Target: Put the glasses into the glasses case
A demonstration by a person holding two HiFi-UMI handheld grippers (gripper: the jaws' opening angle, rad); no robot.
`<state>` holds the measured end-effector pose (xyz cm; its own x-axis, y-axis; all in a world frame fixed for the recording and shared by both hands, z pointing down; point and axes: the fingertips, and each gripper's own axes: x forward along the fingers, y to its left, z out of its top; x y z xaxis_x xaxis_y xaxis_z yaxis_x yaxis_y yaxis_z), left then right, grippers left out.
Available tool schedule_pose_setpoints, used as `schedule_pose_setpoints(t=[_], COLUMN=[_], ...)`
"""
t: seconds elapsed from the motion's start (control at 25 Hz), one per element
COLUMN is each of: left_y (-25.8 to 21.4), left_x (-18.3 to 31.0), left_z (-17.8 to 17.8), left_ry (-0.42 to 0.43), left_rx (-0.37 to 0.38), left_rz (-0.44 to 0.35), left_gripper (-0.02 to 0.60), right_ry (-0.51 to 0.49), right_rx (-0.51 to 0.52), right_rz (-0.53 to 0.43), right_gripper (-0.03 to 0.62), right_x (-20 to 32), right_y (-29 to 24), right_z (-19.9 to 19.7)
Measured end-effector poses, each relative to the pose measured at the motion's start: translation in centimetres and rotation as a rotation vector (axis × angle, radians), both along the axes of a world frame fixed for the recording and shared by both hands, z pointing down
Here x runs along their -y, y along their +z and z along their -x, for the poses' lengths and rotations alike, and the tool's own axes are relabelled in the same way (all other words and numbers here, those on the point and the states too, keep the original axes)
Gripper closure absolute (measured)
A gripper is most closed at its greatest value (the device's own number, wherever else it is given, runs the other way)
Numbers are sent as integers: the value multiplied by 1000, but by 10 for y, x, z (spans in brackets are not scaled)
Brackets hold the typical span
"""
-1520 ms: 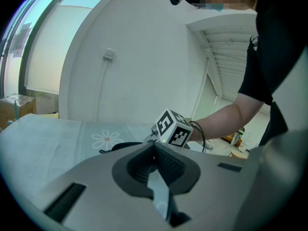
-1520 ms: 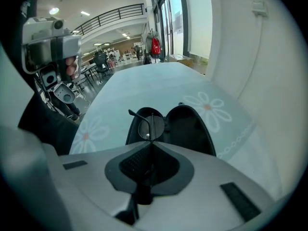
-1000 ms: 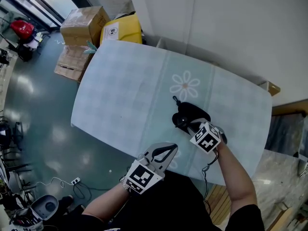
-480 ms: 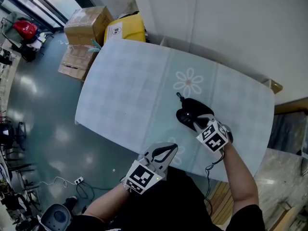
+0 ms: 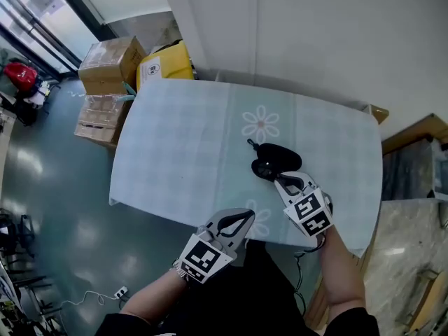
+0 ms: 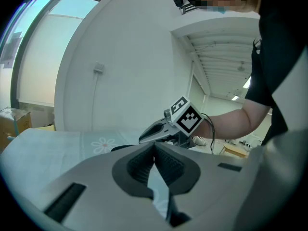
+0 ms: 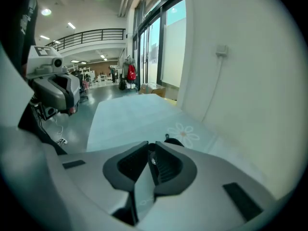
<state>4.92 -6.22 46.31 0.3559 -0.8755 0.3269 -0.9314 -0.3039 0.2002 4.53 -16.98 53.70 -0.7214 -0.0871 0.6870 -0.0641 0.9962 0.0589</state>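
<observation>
Both tongs are pinched shut, nothing in them. The black case (image 5: 278, 159) sits on the worktop (image 5: 175, 145) just ahead of the right tongs (image 5: 283, 180), probably lined up to nudge it. The left tongs (image 5: 246, 218) hang off the worktop's edge. The glasses may be inside the case, can't tell.

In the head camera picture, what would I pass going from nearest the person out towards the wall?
First the left gripper, then the right gripper, the black case, the farther flower print.
</observation>
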Motion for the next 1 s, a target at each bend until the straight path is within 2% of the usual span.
schedule_pose_setpoints(t=[0.24,0.4,0.72,1.0], left_y=[-32,-46,-47,-38], left_x=[-29,-50,-82,-102], left_z=[7,16,17,9], left_ry=[63,92,156,200], left_rx=[7,-2,0,-15], left_rz=[-77,-115,-116,-99], left_gripper=[555,555,555,555], right_ry=[177,262,378,457], right_rx=[182,271,361,410], right_rz=[-42,-51,-33,18], right_gripper=[566,571,571,571], right_x=[-39,-76,-146,-177], right_y=[-63,-88,-103,-106], right_z=[-11,-19,-32,-45])
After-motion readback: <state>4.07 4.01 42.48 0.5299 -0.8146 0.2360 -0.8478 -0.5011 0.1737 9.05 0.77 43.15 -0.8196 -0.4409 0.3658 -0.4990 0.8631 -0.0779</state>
